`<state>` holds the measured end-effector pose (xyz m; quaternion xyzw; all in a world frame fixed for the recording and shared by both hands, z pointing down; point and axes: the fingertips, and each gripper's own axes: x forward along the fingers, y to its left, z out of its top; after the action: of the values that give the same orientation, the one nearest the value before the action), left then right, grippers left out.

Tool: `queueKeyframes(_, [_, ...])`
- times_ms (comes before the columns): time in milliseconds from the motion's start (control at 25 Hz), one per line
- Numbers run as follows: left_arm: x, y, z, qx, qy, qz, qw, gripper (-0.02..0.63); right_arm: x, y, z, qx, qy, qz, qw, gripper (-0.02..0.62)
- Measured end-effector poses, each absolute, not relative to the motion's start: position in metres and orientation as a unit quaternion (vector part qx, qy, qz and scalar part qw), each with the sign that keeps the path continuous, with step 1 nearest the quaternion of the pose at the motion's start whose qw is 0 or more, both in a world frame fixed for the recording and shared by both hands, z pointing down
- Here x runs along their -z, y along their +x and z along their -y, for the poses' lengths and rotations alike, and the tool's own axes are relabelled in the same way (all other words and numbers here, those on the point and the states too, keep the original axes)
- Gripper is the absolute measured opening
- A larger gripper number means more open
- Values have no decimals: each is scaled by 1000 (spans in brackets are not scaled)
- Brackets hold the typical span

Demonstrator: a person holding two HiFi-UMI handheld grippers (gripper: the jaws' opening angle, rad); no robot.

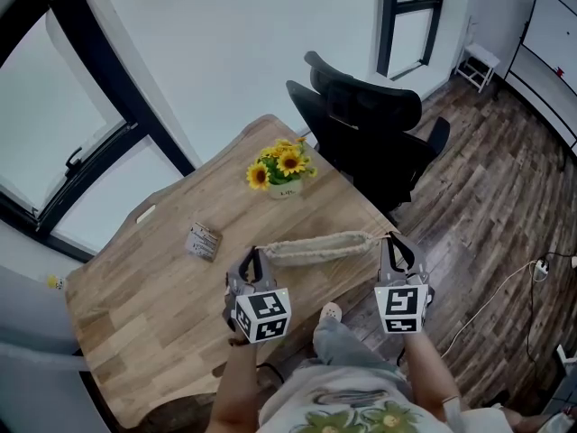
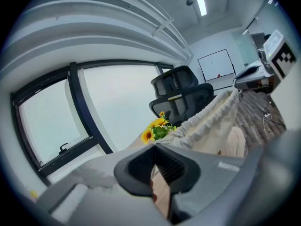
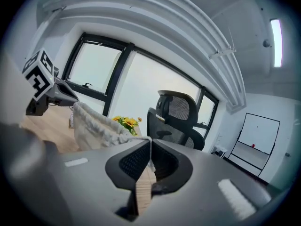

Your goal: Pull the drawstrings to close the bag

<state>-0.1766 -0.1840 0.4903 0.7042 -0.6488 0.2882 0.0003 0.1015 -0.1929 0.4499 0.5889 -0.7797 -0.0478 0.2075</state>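
Observation:
A cream cloth bag [image 1: 315, 244] hangs above the wooden table [image 1: 135, 314], its gathered top stretched level between my two grippers. My left gripper [image 1: 255, 260] is shut at the bag's left end. In the left gripper view the jaws [image 2: 154, 147] meet, and the puckered cloth [image 2: 211, 121] runs away from them toward the right gripper's marker cube [image 2: 281, 55]. My right gripper [image 1: 390, 242] is shut at the right end. In its own view a thin pale drawstring is pinched between the closed jaws [image 3: 149, 144], and the bag [image 3: 94, 124] leads off to the left gripper [image 3: 40, 76].
A pot of sunflowers [image 1: 281, 171] stands at the table's far side, and a small printed packet [image 1: 204, 240] lies left of the bag. A black office chair [image 1: 370, 129] sits beyond the table's right edge. Dark-framed windows line the left wall. The person's legs are below.

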Motion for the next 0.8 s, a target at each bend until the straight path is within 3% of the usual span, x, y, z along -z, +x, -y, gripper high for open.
queueKeyframes(400, [-449, -182, 186, -231, 700, 676, 4, 7, -424, 109, 195, -1, 591, 795, 135, 6])
queueKeyframes(800, [-443, -182, 181, -215, 702, 679, 19, 6, -421, 121, 193, -23, 605, 788, 116, 6])
